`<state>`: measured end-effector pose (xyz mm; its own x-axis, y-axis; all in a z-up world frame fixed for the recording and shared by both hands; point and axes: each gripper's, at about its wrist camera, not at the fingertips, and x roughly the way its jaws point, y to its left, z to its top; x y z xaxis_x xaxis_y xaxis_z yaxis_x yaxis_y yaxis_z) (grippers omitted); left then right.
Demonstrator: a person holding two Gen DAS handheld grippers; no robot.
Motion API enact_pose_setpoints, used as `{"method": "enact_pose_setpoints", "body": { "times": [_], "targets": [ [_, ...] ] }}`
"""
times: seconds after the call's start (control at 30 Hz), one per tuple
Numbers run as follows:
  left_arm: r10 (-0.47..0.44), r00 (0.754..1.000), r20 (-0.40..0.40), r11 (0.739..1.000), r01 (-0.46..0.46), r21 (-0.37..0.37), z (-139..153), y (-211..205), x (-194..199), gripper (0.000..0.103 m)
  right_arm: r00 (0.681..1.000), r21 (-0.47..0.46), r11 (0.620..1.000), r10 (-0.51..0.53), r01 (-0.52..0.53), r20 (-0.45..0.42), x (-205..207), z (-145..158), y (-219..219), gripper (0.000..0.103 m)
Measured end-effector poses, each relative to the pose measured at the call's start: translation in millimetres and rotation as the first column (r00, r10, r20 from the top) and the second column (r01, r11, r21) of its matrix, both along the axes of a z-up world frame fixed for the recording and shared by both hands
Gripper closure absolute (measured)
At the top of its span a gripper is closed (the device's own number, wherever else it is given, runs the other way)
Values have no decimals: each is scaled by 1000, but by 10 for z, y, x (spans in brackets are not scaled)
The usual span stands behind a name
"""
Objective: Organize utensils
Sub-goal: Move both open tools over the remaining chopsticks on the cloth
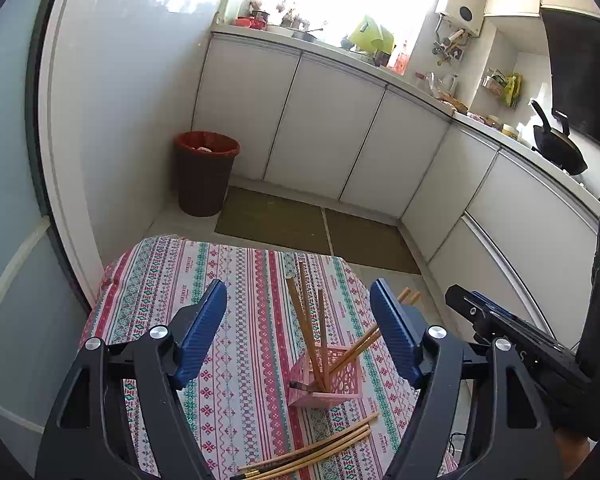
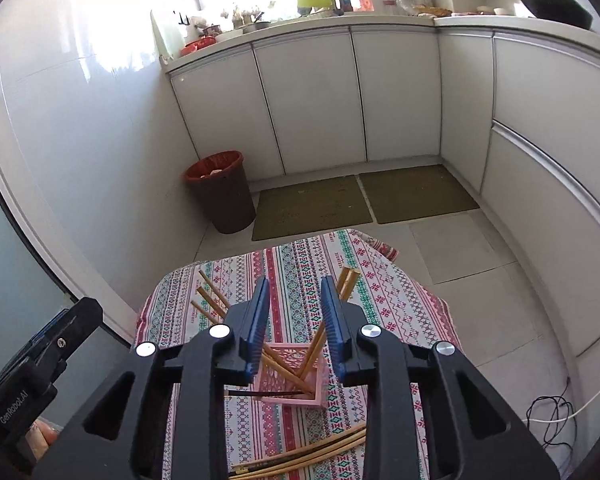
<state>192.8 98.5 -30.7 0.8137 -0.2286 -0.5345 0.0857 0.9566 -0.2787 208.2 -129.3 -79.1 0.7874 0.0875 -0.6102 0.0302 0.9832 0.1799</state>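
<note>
On the small table with the striped cloth [image 1: 236, 312] stands my pink holder [image 1: 328, 380], a square box with lacy cut-out walls. Five wooden chopsticks [image 1: 306, 320] stick up out of it, some leaning toward 11 o'clock and some toward 2 o'clock. More loose chopsticks [image 1: 320, 452] lie flat in a little pile on the cloth at 6 o'clock from the holder, close to me. My left gripper [image 1: 298, 332] is wide open with nothing between its blue pads, and the holder shows in the gap. My right gripper [image 2: 296, 320] is open only a bit and it holds nothing; the holder sits just under its pads. I can read "GenRobot.AI" in white letters on the black side of my left tool [image 2: 18, 402], at 8 o'clock in the right camera view. Small words are printed on the cloth too, but they are too tiny to read. A red bin [image 1: 206, 172] stands on the floor at 11 o'clock.
</note>
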Motion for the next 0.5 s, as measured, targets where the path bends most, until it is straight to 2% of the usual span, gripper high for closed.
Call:
{"method": "enact_pose_setpoints", "body": {
  "times": [0.1, 0.17, 0.3, 0.43, 0.5],
  "targets": [
    [-8, 1000, -5, 1000, 8, 26, -15, -57, -25, 30, 1000, -29, 1000, -4, 4, 17, -98, 30, -11, 64],
    [-5, 1000, -9, 999, 6, 45, -34, -83, -47, 25, 1000, -39, 999, -7, 7, 23, -161, 44, -24, 57],
    [-1, 1000, -13, 998, 2, 69, -60, -97, -91, 23, 1000, -39, 999, -9, 10, 20, -263, 42, -64, 49],
    [7, 1000, -6, 996, -7, 86, -77, -97, -146, 11, 999, -32, 999, -38, 39, 29, -376, 0, -129, 33],
    [6, 1000, -14, 995, -5, 97, -104, -99, -156, 8, 998, -37, 998, -58, 60, 37, -442, -40, -156, 24]
  ]
}}
